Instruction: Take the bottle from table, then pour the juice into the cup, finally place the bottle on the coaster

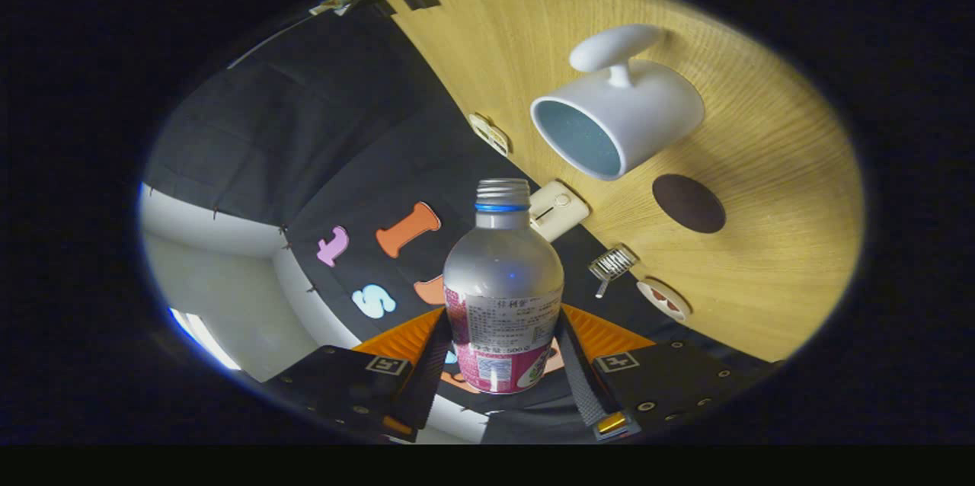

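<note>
The gripper (503, 353) is clamped on the bottle (503, 280), with one finger pressing on each side of its labelled lower body; the bottle's open threaded neck, ringed by a blue band, points away from the fingers. The camera view is rolled, so the wooden table (777, 166) appears tilted beyond the bottle. On the table stands the white cup (617, 120), its mouth facing the bottle neck, and the dark round coaster (688, 203) lies just beside the cup.
</note>
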`<control>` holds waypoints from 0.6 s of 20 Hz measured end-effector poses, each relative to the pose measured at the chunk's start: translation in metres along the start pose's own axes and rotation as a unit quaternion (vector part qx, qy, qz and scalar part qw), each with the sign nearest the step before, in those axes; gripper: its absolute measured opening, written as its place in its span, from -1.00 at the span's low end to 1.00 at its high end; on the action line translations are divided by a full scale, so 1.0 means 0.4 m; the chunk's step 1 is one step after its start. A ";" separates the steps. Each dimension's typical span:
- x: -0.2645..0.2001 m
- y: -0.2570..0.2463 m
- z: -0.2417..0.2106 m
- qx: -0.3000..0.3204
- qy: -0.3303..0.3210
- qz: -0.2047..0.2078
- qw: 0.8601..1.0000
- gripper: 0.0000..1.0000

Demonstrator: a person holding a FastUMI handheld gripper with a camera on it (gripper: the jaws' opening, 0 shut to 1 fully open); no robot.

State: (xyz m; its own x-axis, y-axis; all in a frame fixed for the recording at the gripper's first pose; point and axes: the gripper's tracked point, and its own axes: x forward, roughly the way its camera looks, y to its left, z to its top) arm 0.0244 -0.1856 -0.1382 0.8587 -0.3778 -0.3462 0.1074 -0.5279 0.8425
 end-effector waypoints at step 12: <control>0.024 -0.051 -0.072 -0.335 0.060 -0.011 0.940 0.48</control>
State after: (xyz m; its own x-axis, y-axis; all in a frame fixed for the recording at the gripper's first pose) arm 0.0449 -0.1565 -0.1466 0.8989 -0.2617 -0.3515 0.3830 0.0792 0.9203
